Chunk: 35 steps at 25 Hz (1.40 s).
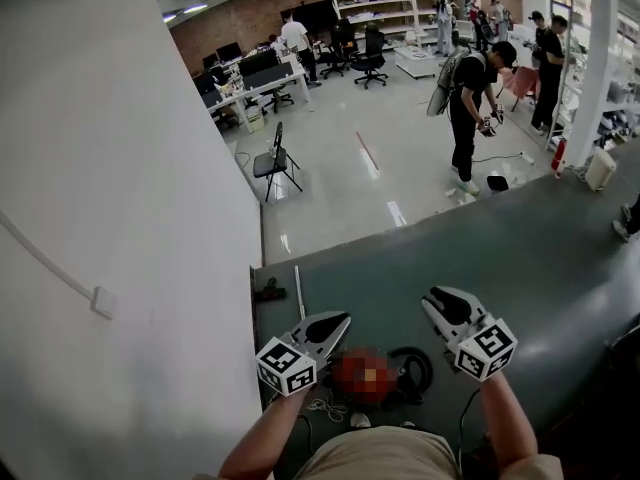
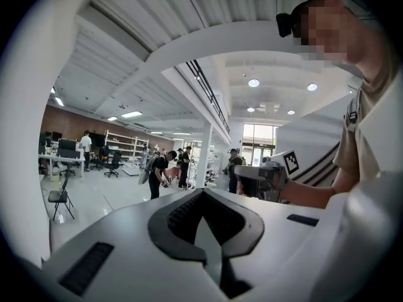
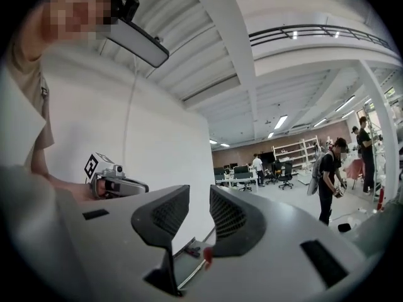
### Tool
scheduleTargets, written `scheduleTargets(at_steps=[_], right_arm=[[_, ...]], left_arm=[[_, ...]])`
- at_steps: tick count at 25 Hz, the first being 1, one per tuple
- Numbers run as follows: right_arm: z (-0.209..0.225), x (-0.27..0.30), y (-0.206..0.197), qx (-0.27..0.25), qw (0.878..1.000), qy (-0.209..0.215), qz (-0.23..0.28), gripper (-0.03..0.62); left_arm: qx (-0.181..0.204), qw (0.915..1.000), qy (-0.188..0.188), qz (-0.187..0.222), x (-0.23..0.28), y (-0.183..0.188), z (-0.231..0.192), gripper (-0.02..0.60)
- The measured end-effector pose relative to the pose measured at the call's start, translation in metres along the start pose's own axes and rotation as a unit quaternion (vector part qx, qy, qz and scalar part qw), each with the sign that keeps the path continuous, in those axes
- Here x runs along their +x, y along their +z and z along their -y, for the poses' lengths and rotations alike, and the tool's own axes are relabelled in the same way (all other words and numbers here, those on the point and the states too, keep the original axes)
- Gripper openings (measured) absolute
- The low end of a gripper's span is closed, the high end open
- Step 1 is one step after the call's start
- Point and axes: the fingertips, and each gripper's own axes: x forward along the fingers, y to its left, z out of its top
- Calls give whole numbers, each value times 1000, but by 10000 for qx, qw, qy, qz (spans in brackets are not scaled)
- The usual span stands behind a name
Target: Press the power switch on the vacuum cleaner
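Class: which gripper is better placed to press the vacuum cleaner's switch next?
Probably the left gripper: its jaws meet, forming one tip; the right gripper has them apart, empty. The vacuum cleaner lies below between both.

Black chair (image 1: pixel 270 161) (perhaps folding) on pale floor (image 1: pixel 400 158), desks (image 1: pixel 248 86) beyond

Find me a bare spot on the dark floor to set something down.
Free: the dark floor ahead and right of the right claw, up to the pale floor. Crowded: at your feet, where the vacuum cleaner and a cord lie, and along the white wall, where a small tool and a white rod lie.
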Motion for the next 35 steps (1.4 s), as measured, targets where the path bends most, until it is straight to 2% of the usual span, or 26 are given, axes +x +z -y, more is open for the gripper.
scheduleTargets(at_steps=[5,9,13,17,22,25,30,35], right_arm=[[23,-57,29,-163,9995,-227,148,103],[37,-94,18,-219,9982,-544,109,103],[74,-126,5,-207,9942,-1047,124,101],[100,-154,-23,-54,9890,-1478,-26,101],[141,-189,-47,-181,9805,-1937,-265,94],[155,-203,-71,-106,9749,-2172,-470,84],[156,-201,-110,47,9730,-2170,-790,83],[147,-186,-152,-128,9678,-2251,-1118,83]], left_arm=[[255,9987,360,266,8,33,17,6],[389,9962,681,379,-12,29,21,6],[454,9917,1091,497,-27,22,17,6],[235,9858,1623,351,-56,-13,5,6],[91,9735,2268,289,-86,-45,-12,6],[-109,9672,2536,79,-100,-85,-25,6],[-365,9614,2720,-197,-111,-149,-35,6],[-594,9606,2691,-367,-105,-187,-39,6]])
